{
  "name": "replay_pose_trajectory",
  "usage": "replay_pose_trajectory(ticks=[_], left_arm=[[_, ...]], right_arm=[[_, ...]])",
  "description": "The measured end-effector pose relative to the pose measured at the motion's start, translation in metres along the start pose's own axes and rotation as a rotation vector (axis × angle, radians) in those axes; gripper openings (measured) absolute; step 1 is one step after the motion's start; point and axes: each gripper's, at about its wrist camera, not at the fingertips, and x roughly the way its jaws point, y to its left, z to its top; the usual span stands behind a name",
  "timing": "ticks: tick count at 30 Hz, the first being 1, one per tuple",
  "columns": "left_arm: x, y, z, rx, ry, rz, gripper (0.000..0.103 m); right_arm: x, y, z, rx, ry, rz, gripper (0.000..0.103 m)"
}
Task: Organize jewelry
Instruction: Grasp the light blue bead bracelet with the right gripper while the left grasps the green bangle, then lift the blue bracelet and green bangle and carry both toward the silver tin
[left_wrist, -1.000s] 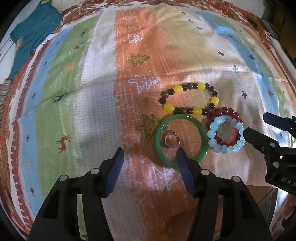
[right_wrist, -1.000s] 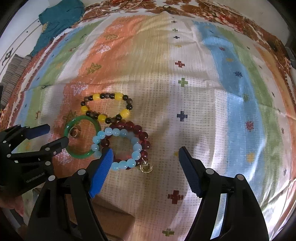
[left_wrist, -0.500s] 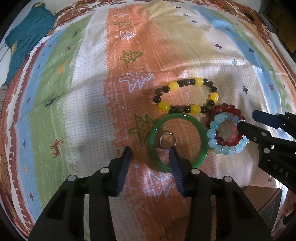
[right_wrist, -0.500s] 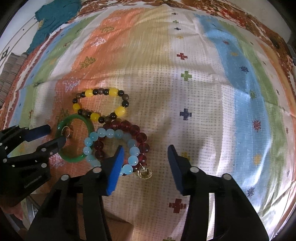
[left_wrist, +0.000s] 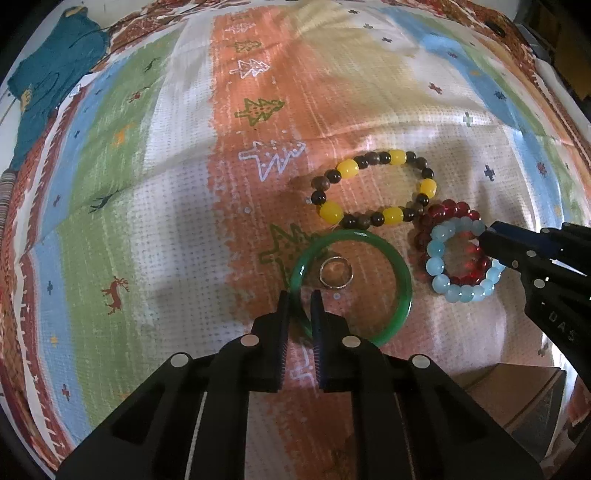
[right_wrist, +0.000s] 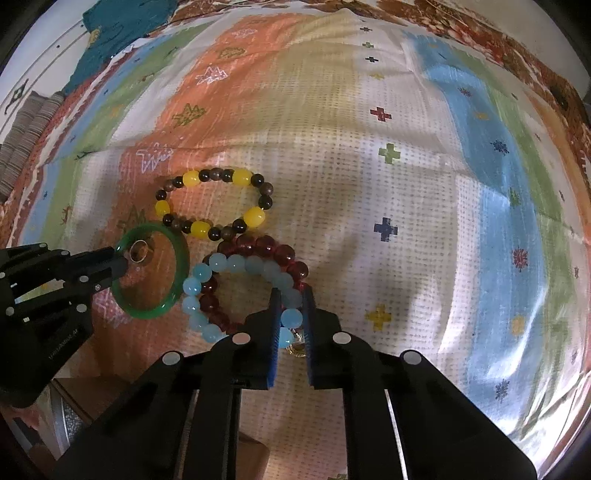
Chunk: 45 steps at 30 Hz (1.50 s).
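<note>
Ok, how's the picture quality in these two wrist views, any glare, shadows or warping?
Left wrist view: strong fisheye bending at the edges, bright washed-out glare on the patterned cloth at lower right, and a soft shadow beside the glossy green bangle. Right wrist view: the same barrel distortion, glare at lower right, a grey shadow right of the pale blue bead bracelet; both are fairly sharp in the centre.

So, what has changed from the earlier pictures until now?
Both grippers closed. The left gripper now pinches the green bangle; the right gripper pinches the light blue bead bracelet. Nothing is lifted yet. The silver ring, red bracelet and yellow-and-brown bracelet stayed in place.
</note>
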Motion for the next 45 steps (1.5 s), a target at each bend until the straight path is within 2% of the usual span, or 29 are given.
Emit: replay_pose_trajectory(ticks=[6, 22, 28, 38, 45], left_arm=[[-0.010, 0.013, 0.005, -0.038, -0.020, -0.020, 0.007], [-0.040, 0.016, 0.005, -0.038, -0.080, -0.003, 0.008], [-0.048, 0.021, 0.002, -0.050, -0.096, 0.024, 0.008], [-0.068, 0.014, -0.004, -0.029, -0.136, 0.020, 0.008], [-0.081, 0.009, -0.009, -0.018, -0.161, 0.018, 0.008]], right_arm=[[-0.014, 0.001, 0.004, 0.002, -0.042, 0.015, 0.012], [-0.058, -0.002, 0.008, 0.001, -0.158, 0.026, 0.012], [-0.069, -0.003, 0.003, 0.002, -0.179, 0.027, 0.012], [-0.084, -0.005, -0.003, 0.007, -0.207, 0.038, 0.012], [-0.093, -0.007, -0.009, 0.008, -0.224, 0.016, 0.012]])
